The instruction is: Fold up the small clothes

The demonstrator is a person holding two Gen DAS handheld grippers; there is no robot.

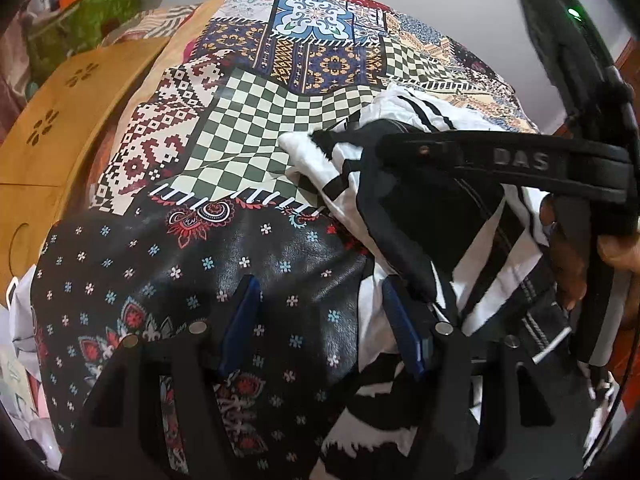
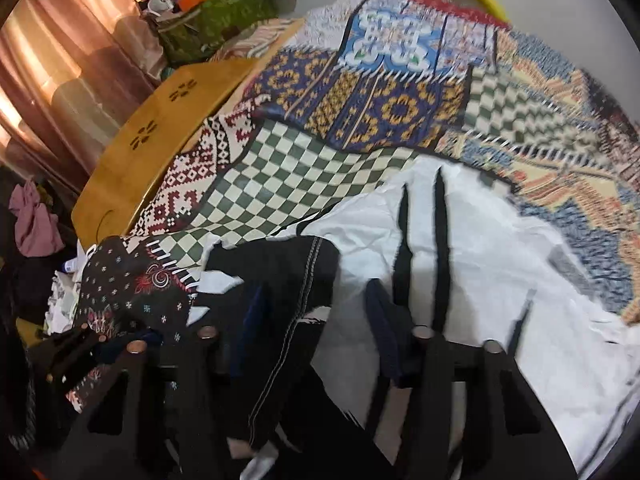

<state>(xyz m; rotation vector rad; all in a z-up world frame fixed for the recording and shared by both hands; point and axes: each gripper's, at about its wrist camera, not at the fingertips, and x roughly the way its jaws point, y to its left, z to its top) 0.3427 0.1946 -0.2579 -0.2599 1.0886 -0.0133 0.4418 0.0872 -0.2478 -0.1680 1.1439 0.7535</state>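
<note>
A small black and white garment [image 1: 404,184] lies crumpled on the patterned patchwork cloth [image 1: 256,120]. My left gripper [image 1: 320,304] is open, its blue-padded fingers [image 1: 240,320] low over the cloth at the garment's left edge. The other gripper tool [image 1: 560,168], held by a hand, crosses the right of the left wrist view above the garment. In the right wrist view the garment [image 2: 460,248] spreads white with black stripes, its black part [image 2: 288,300] toward me. My right gripper [image 2: 312,332] is open over the black part with cloth between the fingers.
A wooden board [image 1: 60,128] with flower cut-outs borders the cloth on the left, also in the right wrist view [image 2: 160,120]. A green box [image 2: 216,16] and clutter stand at the far left. Curtains [image 2: 52,72] hang behind. A pink cloth [image 2: 34,220] lies left.
</note>
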